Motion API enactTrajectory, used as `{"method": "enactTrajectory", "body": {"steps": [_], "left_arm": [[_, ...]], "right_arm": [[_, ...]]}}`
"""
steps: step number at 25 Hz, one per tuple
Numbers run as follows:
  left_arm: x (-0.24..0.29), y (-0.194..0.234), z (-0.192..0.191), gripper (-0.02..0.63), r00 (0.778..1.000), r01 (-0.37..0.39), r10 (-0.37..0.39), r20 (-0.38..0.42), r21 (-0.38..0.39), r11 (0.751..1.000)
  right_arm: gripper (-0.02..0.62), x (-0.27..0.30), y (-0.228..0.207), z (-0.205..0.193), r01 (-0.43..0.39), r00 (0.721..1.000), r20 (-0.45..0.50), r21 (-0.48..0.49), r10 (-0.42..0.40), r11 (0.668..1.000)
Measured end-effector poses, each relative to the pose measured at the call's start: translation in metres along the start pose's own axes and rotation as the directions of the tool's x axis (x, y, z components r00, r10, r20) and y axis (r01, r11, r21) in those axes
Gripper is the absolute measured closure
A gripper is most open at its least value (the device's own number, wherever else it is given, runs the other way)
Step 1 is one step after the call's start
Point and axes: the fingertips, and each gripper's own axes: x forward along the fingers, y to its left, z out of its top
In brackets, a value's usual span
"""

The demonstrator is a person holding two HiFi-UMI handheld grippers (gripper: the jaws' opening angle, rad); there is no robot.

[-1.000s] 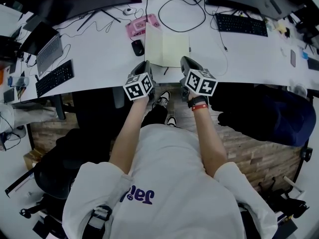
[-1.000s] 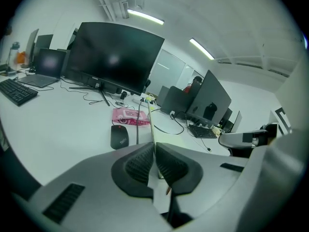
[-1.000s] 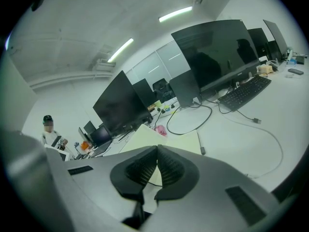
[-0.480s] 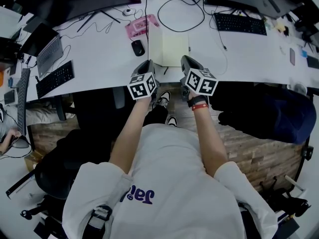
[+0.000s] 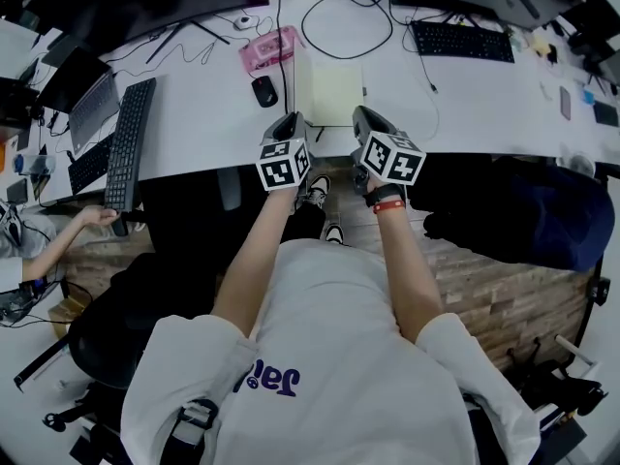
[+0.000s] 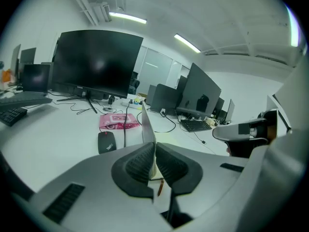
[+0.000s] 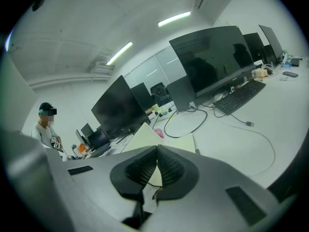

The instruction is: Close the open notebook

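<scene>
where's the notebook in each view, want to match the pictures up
Head view: notebook at upper centre on the desk, its left leaf lifted.
Left gripper view: centre; the notebook's lifted leaf stands edge-on, pinched in the left gripper.
Right gripper view: notebook at centre, just above the closed jaws.
Shared landmark: the black keyboard beyond the notebook's right side.
</scene>
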Motion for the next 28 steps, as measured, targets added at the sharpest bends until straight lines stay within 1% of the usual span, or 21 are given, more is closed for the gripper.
{"method": "enactTrajectory", "body": {"steps": [8, 15, 24, 28], "left_arm": [[0.000, -0.009, 0.000, 0.572, 1.000, -0.006, 0.006, -0.002, 0.044, 0.999], [0.004, -0.024, 0.000, 0.572, 1.000, 0.006, -0.005, -0.007, 0.097, 0.995], [0.009, -0.042, -0.003, 0.572, 1.000, 0.018, -0.016, -0.009, 0.170, 0.985], [0.011, -0.045, -0.005, 0.572, 1.000, -0.004, 0.002, 0.013, 0.174, 0.985]], "right_arm": [[0.594, -0.008, -0.004, 0.003, 0.017, 1.000, 0.018, 0.008, -0.017, 1.000], [0.594, -0.014, -0.008, 0.003, 0.034, 0.999, 0.026, 0.016, -0.034, 0.999], [0.594, -0.028, -0.020, 0.010, 0.061, 0.997, 0.052, 0.029, -0.063, 0.998], [0.594, -0.033, -0.023, 0.010, 0.068, 0.995, 0.063, 0.040, -0.071, 0.997]]}}
